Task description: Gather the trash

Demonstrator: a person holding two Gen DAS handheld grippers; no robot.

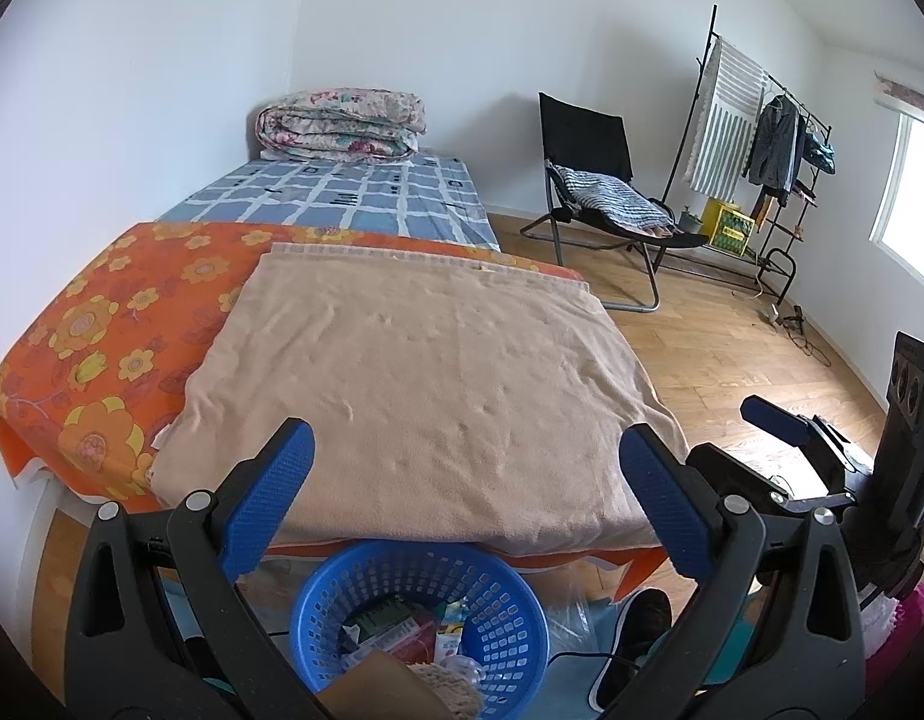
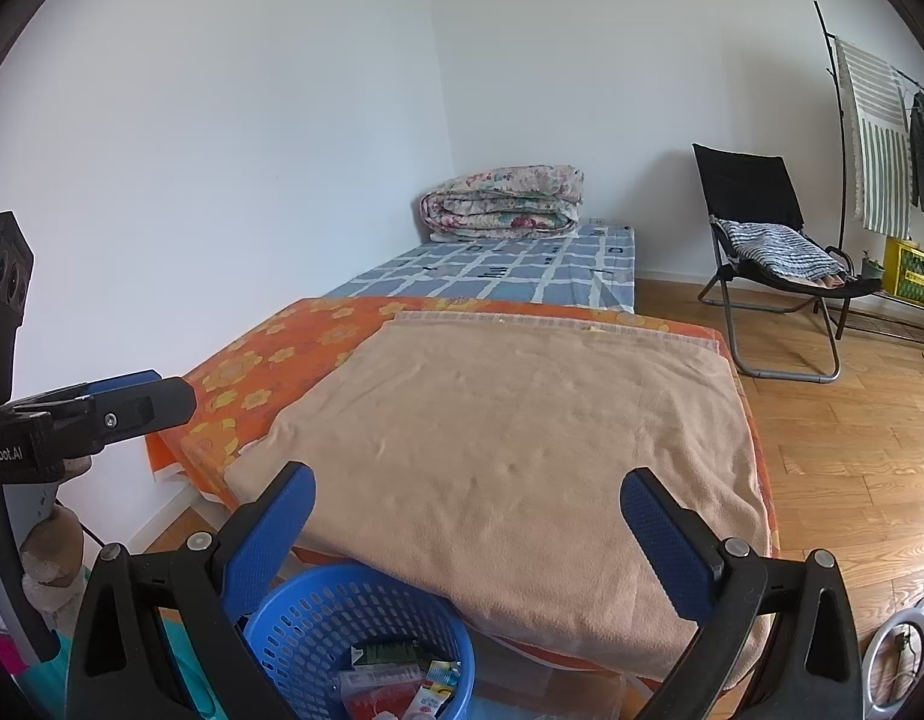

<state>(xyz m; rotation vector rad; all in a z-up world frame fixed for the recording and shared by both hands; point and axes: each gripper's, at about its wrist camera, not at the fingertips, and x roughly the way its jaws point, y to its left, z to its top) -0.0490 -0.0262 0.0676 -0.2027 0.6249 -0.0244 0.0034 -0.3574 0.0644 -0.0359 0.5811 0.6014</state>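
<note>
A blue plastic basket (image 1: pixel 510 618) stands on the floor at the foot of the bed, holding wrappers and packets (image 1: pixel 396 630). It also shows in the right wrist view (image 2: pixel 294 624) with trash (image 2: pixel 402 684) inside. My left gripper (image 1: pixel 462 510) is open and empty, above the basket and in front of the tan blanket (image 1: pixel 426 384). My right gripper (image 2: pixel 468 534) is open and empty, over the blanket's (image 2: pixel 510 450) near edge, right of the basket. The right gripper shows in the left view (image 1: pixel 780 426); the left one shows in the right view (image 2: pixel 132 402).
The bed has an orange flowered sheet (image 1: pixel 102 324), a blue checked cover (image 1: pixel 342 198) and a rolled quilt (image 1: pixel 342 126). A black folding chair (image 1: pixel 600 192) and a clothes rack (image 1: pixel 756 138) stand on the wooden floor (image 1: pixel 720 354). A black shoe (image 1: pixel 642 618) lies beside the basket.
</note>
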